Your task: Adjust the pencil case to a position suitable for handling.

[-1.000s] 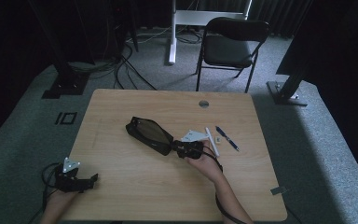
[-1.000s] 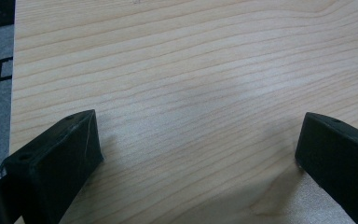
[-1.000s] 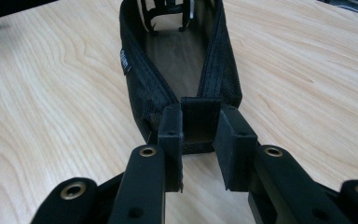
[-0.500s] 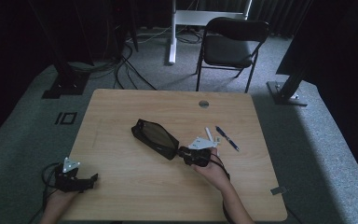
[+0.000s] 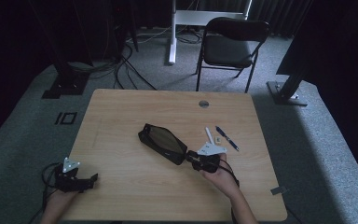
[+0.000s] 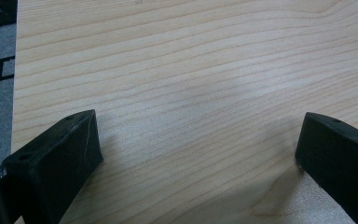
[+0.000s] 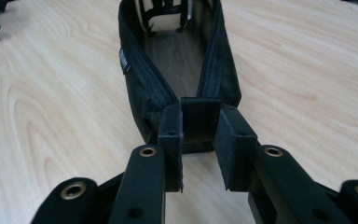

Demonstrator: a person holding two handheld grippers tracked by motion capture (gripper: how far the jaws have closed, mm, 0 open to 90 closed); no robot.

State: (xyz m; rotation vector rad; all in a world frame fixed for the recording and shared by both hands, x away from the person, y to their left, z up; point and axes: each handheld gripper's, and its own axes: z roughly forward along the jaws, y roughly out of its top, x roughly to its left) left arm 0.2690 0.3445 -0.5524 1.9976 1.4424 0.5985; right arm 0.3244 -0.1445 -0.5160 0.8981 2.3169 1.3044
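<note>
High view – table: a light wooden table (image 5: 121, 116) with a small round grommet (image 5: 204, 103) near its far edge.
High view – pouch: a black open pouch (image 5: 162, 143) lies near the middle of the table, its long side running diagonally from far-left to near-right.
High view – right tool: the right tool (image 5: 193, 158) meets the near-right end of the pouch; the person's right hand (image 5: 221, 175) is behind it.
High view – things around: a white pen (image 5: 209, 135), a small pale piece (image 5: 218, 139) and a dark blue pen (image 5: 226, 138) lie just beyond the right tool, apart from the pouch; nothing lies between the tool and the pouch.
High view – left tool: the left tool (image 5: 92, 179) rests at the near-left edge of the table, well apart from the pouch.
High view – background: a black chair (image 5: 228, 49) stands on the grey floor behind the table.
Left gripper view – left tool: the two black jaws stand wide apart over bare wood, with nothing between them.
Right gripper view – right tool: the jaws are nearly closed and pinch the woven tab (image 7: 199, 119) at the near end of the pouch (image 7: 140, 84).
Right gripper view – pouch: it stretches straight away from the tool, zipper open, the inside visible.
</note>
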